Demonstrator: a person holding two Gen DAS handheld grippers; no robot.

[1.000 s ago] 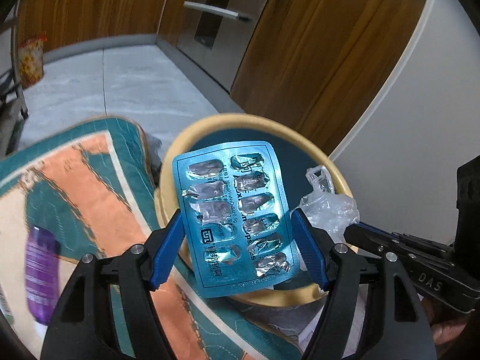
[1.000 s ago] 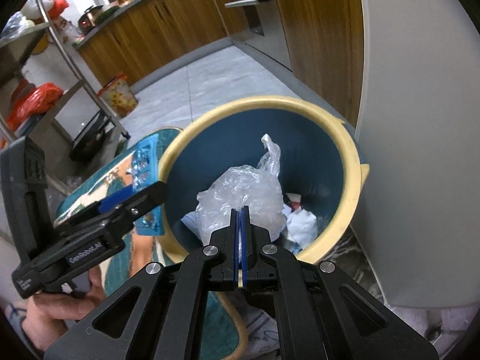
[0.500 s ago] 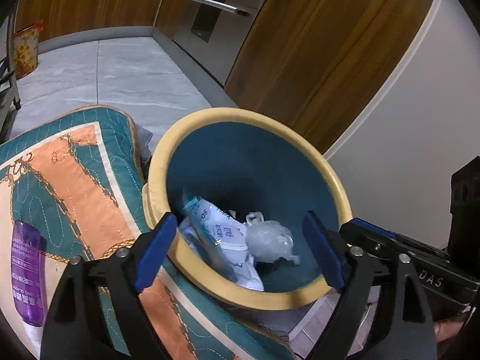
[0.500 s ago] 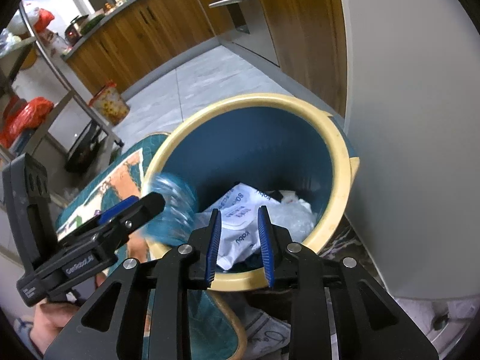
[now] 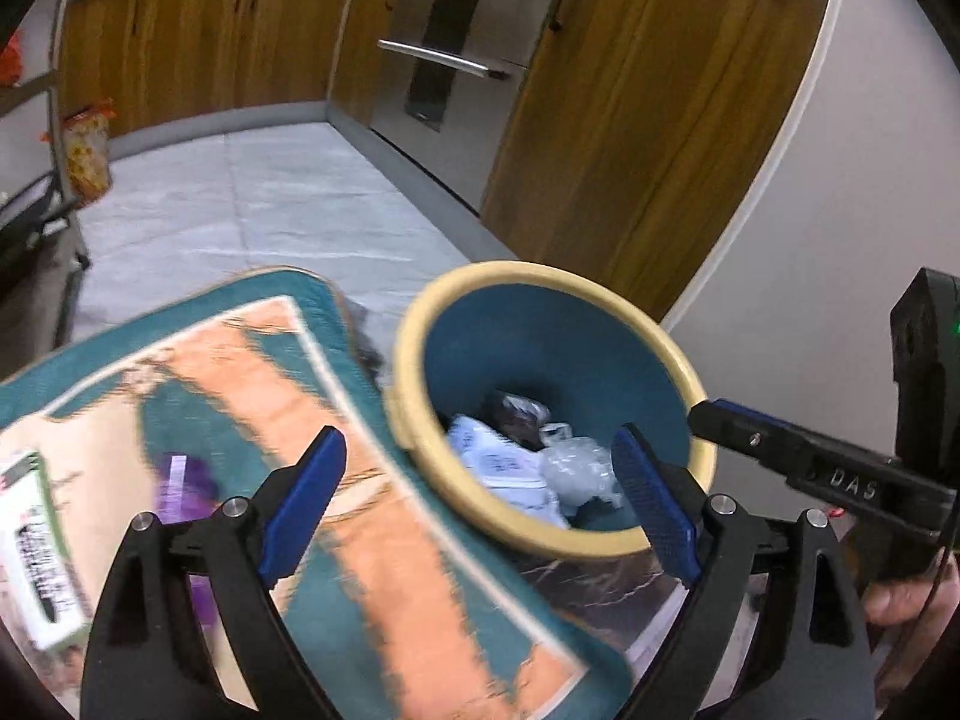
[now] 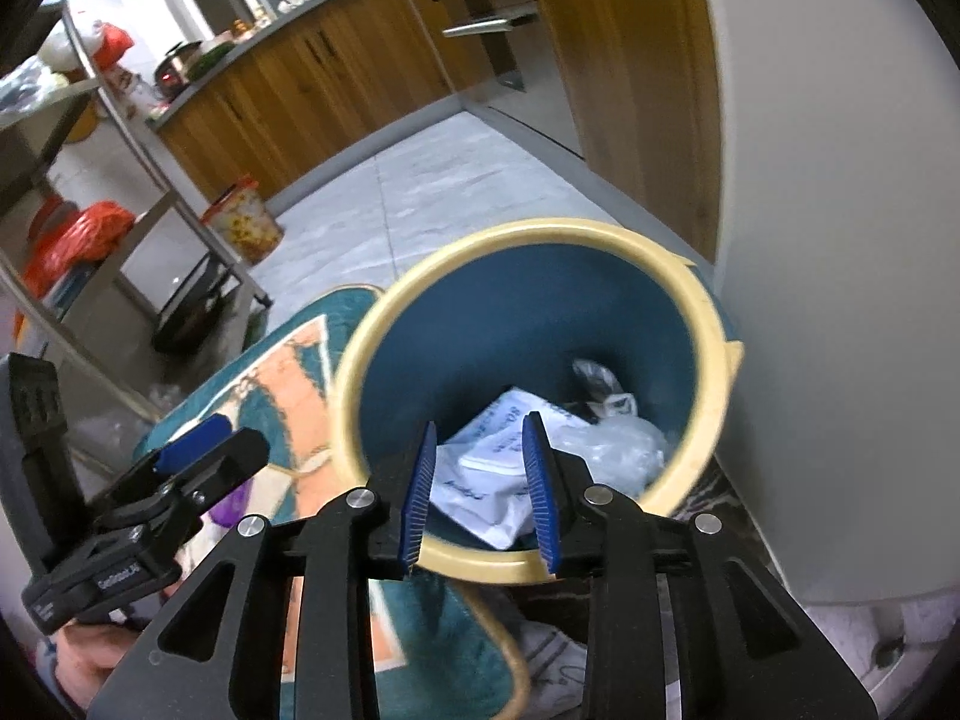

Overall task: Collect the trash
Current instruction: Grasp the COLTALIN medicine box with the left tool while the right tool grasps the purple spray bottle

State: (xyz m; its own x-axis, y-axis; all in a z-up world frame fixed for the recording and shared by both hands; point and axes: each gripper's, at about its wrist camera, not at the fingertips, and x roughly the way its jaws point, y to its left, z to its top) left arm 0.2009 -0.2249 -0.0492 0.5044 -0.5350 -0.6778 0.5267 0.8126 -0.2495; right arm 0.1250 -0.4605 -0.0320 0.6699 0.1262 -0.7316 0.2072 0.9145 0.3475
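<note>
A round bin [image 5: 672,372] with a cream rim and dark blue inside stands on the floor by the wall; it also shows in the right wrist view [image 6: 714,330]. Inside lie a white printed packet [image 6: 510,450], a crumpled clear plastic bag [image 6: 624,438] and other scraps. My left gripper [image 5: 480,498] is open and empty, just short of the bin's near rim. My right gripper [image 6: 480,480] is open and empty above the near rim. A purple bottle [image 5: 186,486] and a white and green box [image 5: 36,546] lie on the rug at the left.
A teal and orange patterned rug [image 5: 360,540] lies left of the bin. A grey wall [image 6: 840,300] stands right of it. Wooden cabinets [image 5: 630,120] and an oven are behind. A metal rack [image 6: 120,180] with bags stands at far left.
My left gripper let go of the blue blister pack and my right let go of the plastic bag; both dropped into the bin. Both grippers have opened and pulled back from the bin.
</note>
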